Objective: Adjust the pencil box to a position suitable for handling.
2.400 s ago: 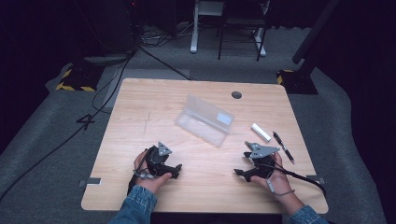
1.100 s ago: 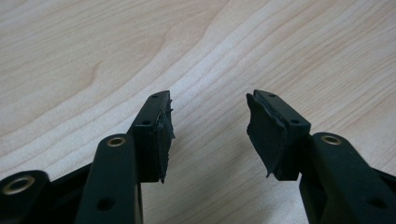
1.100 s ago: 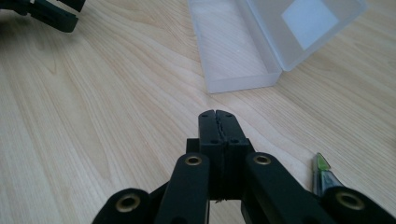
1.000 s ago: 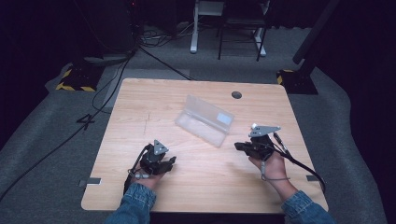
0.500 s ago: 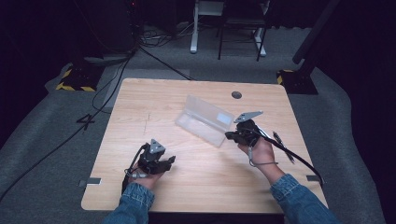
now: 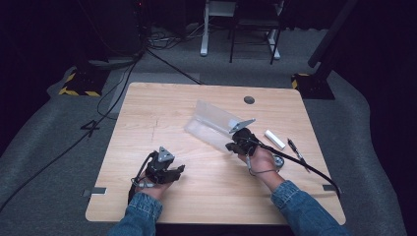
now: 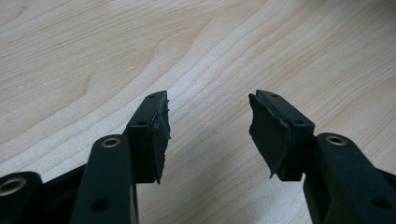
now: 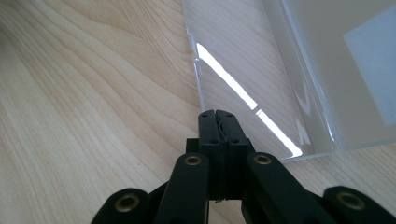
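Right gripper [image 6: 231, 145] closed, empty, tips at clear plastic case [image 6: 214, 124] edge, frame centre, left gripper [image 6: 181, 169] jaws apart, empty, lower left, on table [image 6: 147, 108].

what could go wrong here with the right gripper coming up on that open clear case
1. The right gripper has its jaws pressed together at the near edge of the clear case; pushing on could slide the light case across the table rather than grasp it.
2. The left gripper rests apart with nothing between its jaws, so nothing steadies the case.
3. The upright lid might snap shut if bumped.
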The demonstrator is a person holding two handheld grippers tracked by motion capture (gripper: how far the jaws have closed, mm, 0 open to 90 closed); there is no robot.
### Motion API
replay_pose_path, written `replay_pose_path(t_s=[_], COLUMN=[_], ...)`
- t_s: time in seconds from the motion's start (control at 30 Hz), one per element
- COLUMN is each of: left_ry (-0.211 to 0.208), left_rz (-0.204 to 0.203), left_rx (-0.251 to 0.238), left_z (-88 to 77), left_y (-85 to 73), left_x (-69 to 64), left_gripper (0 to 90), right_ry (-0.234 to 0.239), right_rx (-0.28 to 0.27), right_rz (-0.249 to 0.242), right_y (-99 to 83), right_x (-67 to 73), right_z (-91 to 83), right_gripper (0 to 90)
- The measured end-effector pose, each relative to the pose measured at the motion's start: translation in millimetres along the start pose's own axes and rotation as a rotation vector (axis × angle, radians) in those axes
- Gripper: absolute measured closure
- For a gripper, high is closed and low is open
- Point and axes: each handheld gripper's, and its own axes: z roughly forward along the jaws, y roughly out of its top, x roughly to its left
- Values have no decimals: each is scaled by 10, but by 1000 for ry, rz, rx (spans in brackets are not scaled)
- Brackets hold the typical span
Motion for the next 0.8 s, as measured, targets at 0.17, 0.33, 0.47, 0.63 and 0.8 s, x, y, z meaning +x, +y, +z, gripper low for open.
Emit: replay_pose_path(t_s=[0.17, 0.33, 0.47, 0.63, 0.8], left_ry=[-2, 2, 6, 2, 3], left_rz=[-2, 5, 0, -4, -1], left_rx=[0, 1, 3, 7, 13], left_z=[-1, 6, 7, 10, 22], left_y=[1, 0, -2, -4, -1], left_x=[1, -2, -4, 4, 6], left_gripper=[468, 468, 468, 468, 468], right_ry=[1, 8, 26, 30, 76], right_rx=[26, 54, 82, 108, 110], right_rz=[-7, -24, -49, -87, -118], right_y=[-12, -53, -131, -222, -381], right_x=[-12, 16, 68, 138, 260], right_z=[27, 32, 26, -5, -98], right_gripper=[898, 898, 898, 897, 897])
